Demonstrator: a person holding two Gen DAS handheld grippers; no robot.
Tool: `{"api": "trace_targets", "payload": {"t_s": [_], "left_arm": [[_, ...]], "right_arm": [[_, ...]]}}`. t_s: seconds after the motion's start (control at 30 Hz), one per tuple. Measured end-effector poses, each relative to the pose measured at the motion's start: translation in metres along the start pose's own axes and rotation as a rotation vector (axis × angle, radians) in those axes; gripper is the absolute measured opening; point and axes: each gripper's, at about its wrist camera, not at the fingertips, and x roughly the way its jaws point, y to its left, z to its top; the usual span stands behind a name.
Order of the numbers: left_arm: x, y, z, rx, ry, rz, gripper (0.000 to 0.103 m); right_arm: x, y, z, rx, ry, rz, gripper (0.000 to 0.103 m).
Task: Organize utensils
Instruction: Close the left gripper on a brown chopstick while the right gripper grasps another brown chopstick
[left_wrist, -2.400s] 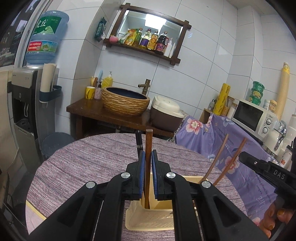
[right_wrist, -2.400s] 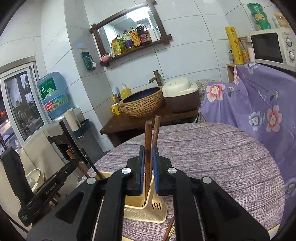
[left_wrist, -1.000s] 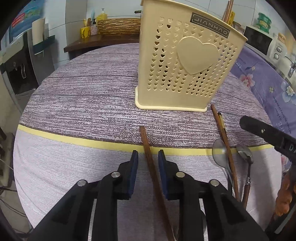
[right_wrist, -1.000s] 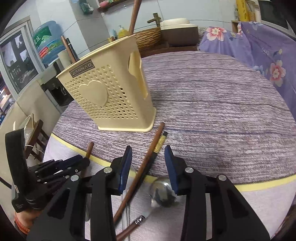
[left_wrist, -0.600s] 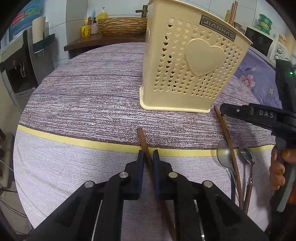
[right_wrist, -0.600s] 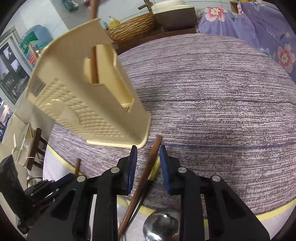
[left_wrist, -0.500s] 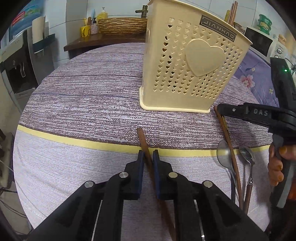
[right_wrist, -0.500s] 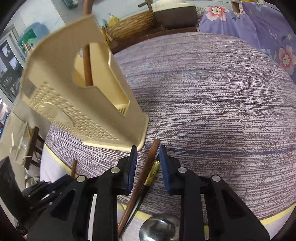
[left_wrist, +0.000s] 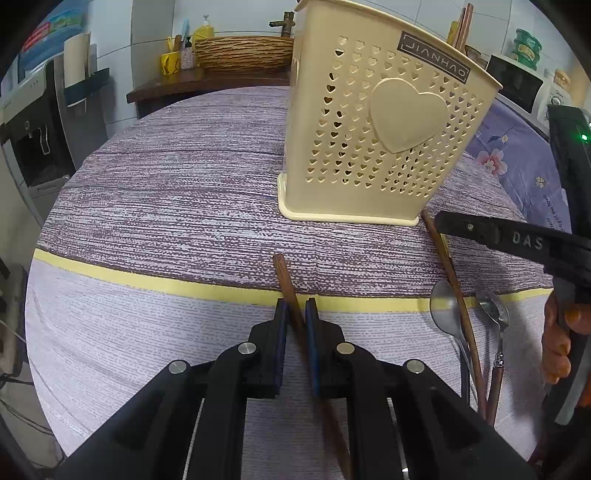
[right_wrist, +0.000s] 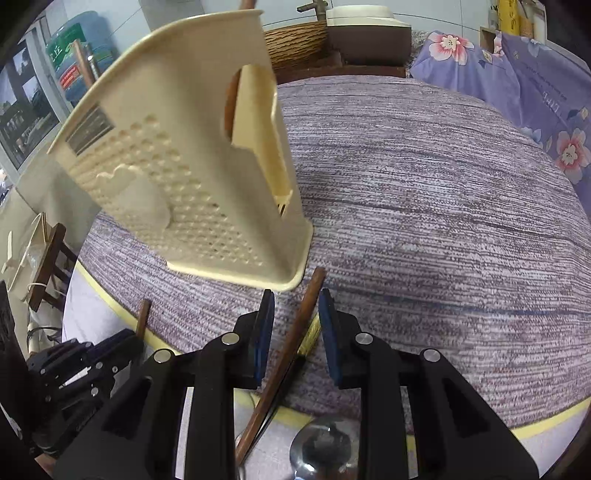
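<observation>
Near the worktop's front edge, the left tongs (left_wrist: 295, 325) pinched 1 chopstick (left_wrist: 286, 284) while the right tongs (right_wrist: 293, 317), half-open, straddled another chopstick (right_wrist: 295, 332) unpinched; lifting might knock the holder (left_wrist: 376, 122).

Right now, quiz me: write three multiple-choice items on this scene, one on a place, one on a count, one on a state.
1. Where does the cream utensil holder stand?
A. on the floor
B. on the table, beyond the yellow stripe
C. on a chair

2. How many spoons lie on the table in the left wrist view?
A. two
B. none
C. five

3. What is the left gripper doing?
A. gaping over a cup
B. gripping the holder's rim
C. shut on a brown chopstick

Key: 1 B, its base sits on the cloth past the stripe; 2 A, a large one lies beside a small spoon; 3 C, its pads squeeze the stick.
</observation>
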Motion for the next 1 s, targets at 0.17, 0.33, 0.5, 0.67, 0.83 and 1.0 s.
{"api": "trace_targets", "payload": {"t_s": [0.17, 0.33, 0.5, 0.67, 0.83, 1.0], "left_arm": [[0.000, 0.001, -0.001, 0.002, -0.001, 0.000, 0.012], [-0.001, 0.001, -0.002, 0.002, -0.003, -0.002, 0.012], [-0.001, 0.000, -0.002, 0.000, -0.004, -0.003, 0.012], [-0.001, -0.002, -0.001, 0.003, 0.000, -0.002, 0.012], [0.002, -0.005, 0.005, 0.015, 0.017, 0.011, 0.012], [0.007, -0.014, 0.012, 0.043, 0.041, 0.043, 0.012]], "right_arm": [[0.003, 0.000, -0.005, 0.022, 0.054, 0.041, 0.022], [0.010, -0.004, -0.005, 0.055, 0.081, 0.058, 0.017], [0.013, -0.002, -0.007, 0.034, 0.127, 0.025, 0.017], [0.019, 0.003, -0.002, 0.018, 0.120, -0.019, 0.017], [0.022, 0.014, -0.001, 0.004, 0.113, -0.075, 0.015], [0.021, 0.014, -0.002, 0.015, 0.095, -0.105, 0.012]]}}
